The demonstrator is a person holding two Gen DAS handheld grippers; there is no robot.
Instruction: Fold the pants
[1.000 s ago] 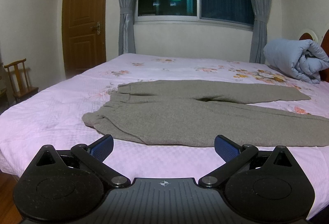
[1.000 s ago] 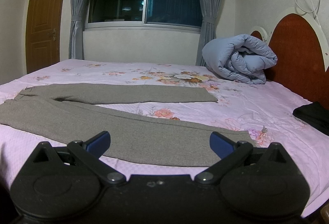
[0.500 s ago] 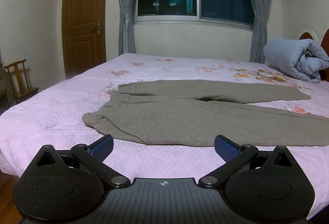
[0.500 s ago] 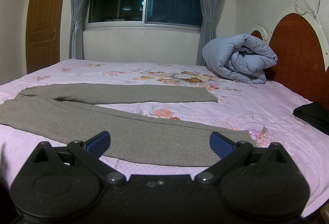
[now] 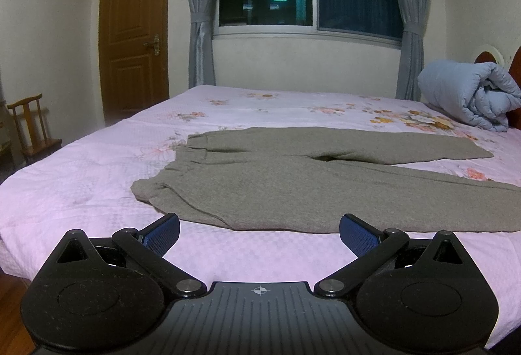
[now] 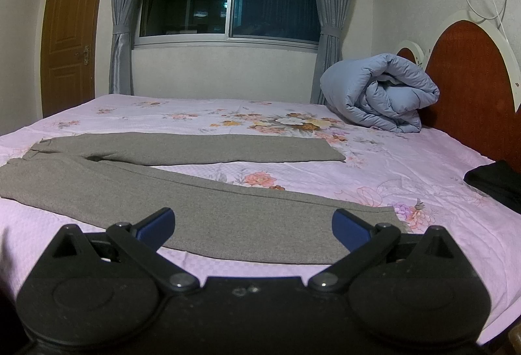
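Grey pants lie flat on the pink floral bed, waistband to the left, both legs spread out to the right. In the right wrist view the pants show both legs, the near leg's cuff close to the bed's front edge. My left gripper is open and empty, just in front of the pants' near edge by the waist. My right gripper is open and empty, hovering over the near leg's lower edge near the cuff.
A rolled blue quilt lies against the red headboard at the far right. A black cloth lies at the bed's right edge. A wooden chair and a door stand left of the bed.
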